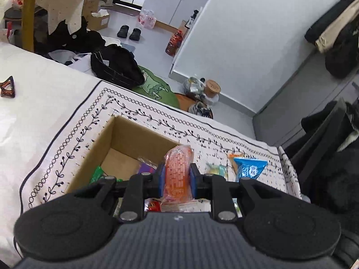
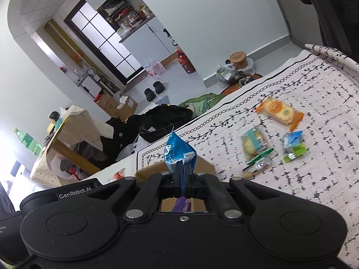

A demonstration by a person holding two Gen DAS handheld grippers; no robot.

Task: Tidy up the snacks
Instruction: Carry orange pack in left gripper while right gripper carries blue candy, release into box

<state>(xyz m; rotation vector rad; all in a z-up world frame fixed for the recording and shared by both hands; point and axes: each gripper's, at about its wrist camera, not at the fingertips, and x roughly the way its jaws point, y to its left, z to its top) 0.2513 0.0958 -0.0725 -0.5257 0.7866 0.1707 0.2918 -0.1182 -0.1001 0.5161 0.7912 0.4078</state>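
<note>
Left tool (image 1: 178, 177) clamps orange-red plastic snack packet (image 1: 178, 168), held upright above open brown cardboard box (image 1: 125, 134) on white patterned cloth (image 1: 67, 139) covering table. Right tool (image 2: 182, 174) pinches blue foil snack pouch (image 2: 178, 149) over box edge. Loose wrapped snacks lie toward table's right edge: orange-trimmed biscuit pack (image 2: 279, 111), green-labelled packet (image 2: 294, 145).

Patterned cloth-covered table (image 2: 314, 179) with cardboard box (image 1: 125, 134), scattered snack packets (image 2: 280, 109), brown hair clip (image 1: 7, 87).
</note>
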